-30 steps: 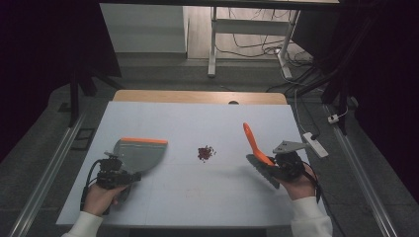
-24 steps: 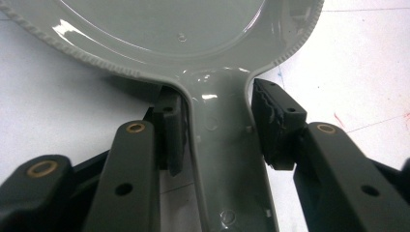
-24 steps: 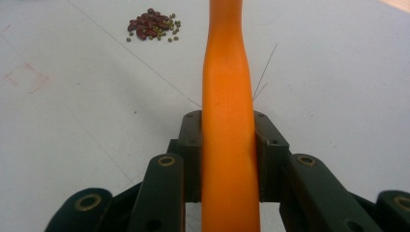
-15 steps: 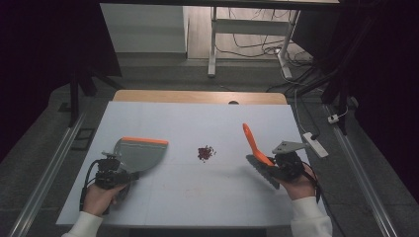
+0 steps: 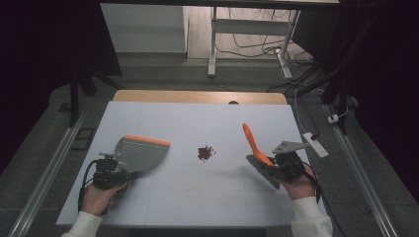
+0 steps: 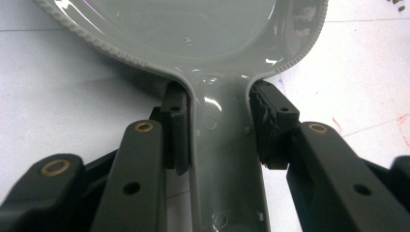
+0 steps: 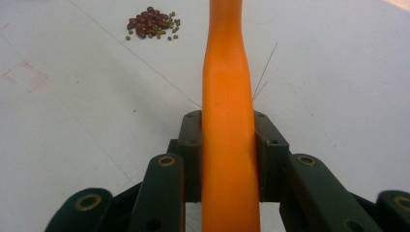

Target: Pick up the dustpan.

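A grey dustpan [image 5: 141, 153] with an orange front lip lies flat on the white table, left of centre. My left gripper [image 5: 129, 174] has just been closing, and its pads now press both sides of the dustpan's handle [image 6: 222, 159]. A small pile of red and green beans [image 5: 206, 152] lies mid-table, between the two tools. To the right, my right gripper [image 5: 269, 164] is shut on the orange handle [image 7: 227, 96] of a brush [image 5: 253, 140]. The brush's grey bristles [image 5: 260, 173] rest near the table. The beans [image 7: 152, 21] lie ahead and left of the brush handle.
The white tabletop [image 5: 197, 197] ends in a wooden strip [image 5: 197, 96] at the far side. A white power strip [image 5: 314, 144] lies at the right edge. Metal rails run along both sides of the table. A desk frame and cables stand beyond it.
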`<state>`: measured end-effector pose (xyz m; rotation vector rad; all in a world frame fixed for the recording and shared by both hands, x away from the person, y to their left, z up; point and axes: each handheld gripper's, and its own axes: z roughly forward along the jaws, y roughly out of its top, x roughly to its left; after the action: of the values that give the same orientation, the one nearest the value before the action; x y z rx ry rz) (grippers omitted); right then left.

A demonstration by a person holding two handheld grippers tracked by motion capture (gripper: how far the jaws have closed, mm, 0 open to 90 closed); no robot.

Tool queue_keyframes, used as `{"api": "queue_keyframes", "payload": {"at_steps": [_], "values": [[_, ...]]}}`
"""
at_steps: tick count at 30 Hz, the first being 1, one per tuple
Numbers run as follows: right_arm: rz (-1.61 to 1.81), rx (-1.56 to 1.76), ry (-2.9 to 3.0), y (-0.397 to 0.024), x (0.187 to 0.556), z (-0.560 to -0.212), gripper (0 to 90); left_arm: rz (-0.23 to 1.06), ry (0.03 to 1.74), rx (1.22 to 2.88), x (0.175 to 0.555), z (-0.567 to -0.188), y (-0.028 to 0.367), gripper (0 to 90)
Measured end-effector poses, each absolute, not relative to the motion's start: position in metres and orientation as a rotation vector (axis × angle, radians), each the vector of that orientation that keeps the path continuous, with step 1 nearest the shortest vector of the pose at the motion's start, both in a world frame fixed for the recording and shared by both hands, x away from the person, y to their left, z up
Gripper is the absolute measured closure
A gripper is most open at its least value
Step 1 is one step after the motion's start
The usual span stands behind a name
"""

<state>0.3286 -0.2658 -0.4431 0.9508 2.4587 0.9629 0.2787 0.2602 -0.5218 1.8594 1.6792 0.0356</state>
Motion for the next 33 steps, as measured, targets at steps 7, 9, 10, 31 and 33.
{"api": "queue_keyframes", "payload": {"at_steps": [7, 9, 10, 31, 33], "values": [[0.964, 0.95, 2.458, -0.266, 0.328, -0.443, 70.1, 0.059, 1.66, 1.852, 0.277, -0.521, 0.261, 61.7], [0.965, 0.95, 2.457, -0.266, 0.329, -0.443, 70.1, 0.056, 1.652, 1.843, 0.277, -0.52, 0.262, 61.7], [0.965, 0.95, 2.457, -0.266, 0.329, -0.443, 70.1, 0.055, 1.646, 1.842, 0.277, -0.52, 0.263, 61.7], [0.972, 0.938, 2.449, -0.262, 0.329, -0.44, 70.1, 0.114, 1.478, 1.842, 0.277, -0.509, 0.272, 61.7], [0.975, 0.938, 2.448, -0.262, 0.329, -0.44, 70.1, 0.119, 1.467, 1.845, 0.278, -0.508, 0.273, 61.7]]}}
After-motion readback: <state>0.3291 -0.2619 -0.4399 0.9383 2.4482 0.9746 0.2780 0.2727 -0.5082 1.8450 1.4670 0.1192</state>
